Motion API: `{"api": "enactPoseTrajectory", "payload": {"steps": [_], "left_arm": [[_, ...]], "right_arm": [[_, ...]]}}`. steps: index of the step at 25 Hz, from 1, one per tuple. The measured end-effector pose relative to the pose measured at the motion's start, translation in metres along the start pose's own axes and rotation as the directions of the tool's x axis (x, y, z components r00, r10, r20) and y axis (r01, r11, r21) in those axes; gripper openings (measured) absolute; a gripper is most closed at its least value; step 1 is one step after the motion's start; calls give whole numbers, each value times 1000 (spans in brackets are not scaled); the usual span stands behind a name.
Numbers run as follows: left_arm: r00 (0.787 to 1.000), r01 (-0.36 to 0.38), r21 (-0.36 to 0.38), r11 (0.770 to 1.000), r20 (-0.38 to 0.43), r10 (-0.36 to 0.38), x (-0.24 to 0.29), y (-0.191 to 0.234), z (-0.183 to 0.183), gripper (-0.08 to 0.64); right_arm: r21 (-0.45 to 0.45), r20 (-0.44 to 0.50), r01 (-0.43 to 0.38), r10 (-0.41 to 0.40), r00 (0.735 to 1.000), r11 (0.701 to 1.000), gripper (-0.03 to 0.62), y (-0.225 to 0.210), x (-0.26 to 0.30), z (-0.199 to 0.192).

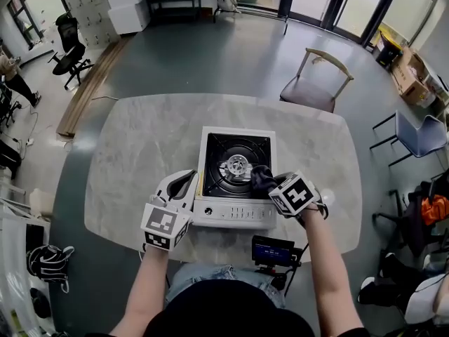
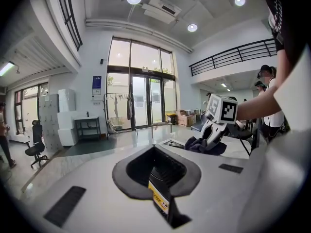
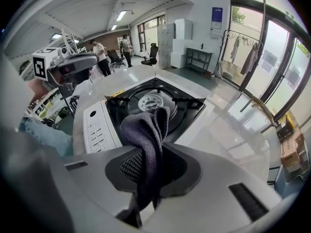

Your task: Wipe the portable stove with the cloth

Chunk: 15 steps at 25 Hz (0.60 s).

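Observation:
The portable stove [image 1: 235, 215] has a white body and a black top, and it sits mid-table with its burner [image 1: 237, 165] bare. My right gripper [image 1: 266, 183] is over the stove's front right part, shut on a dark grey cloth [image 1: 261, 177]. In the right gripper view the cloth [image 3: 146, 130] rises folded from between the jaws of the gripper [image 3: 146, 174], above the control panel [image 3: 97, 126]. My left gripper [image 1: 191, 182] is against the stove's left edge. Its jaws [image 2: 160, 188] look shut on a thin black rim with a yellow label.
The stove stands on a pale marble table [image 1: 133, 153]. A small dark-screened device [image 1: 273, 248] is at the table's near edge. A wooden chair [image 1: 316, 83] and a blue chair [image 1: 421, 135] stand beyond the table, with people far back in the room.

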State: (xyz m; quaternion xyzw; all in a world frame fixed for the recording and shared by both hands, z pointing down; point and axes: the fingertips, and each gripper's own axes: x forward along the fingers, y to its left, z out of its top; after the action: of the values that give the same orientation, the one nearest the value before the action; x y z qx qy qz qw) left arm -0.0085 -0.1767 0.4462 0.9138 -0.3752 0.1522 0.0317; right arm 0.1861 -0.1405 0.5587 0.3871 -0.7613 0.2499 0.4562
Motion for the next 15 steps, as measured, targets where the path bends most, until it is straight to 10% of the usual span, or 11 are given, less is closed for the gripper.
{"api": "enactPoseTrajectory", "payload": {"steps": [15], "left_arm": [[998, -14, -31, 999, -64, 12, 14, 4, -16, 11]], "right_arm": [[-16, -16, -18, 17, 1000, 1000, 71, -29, 18, 24]]}}
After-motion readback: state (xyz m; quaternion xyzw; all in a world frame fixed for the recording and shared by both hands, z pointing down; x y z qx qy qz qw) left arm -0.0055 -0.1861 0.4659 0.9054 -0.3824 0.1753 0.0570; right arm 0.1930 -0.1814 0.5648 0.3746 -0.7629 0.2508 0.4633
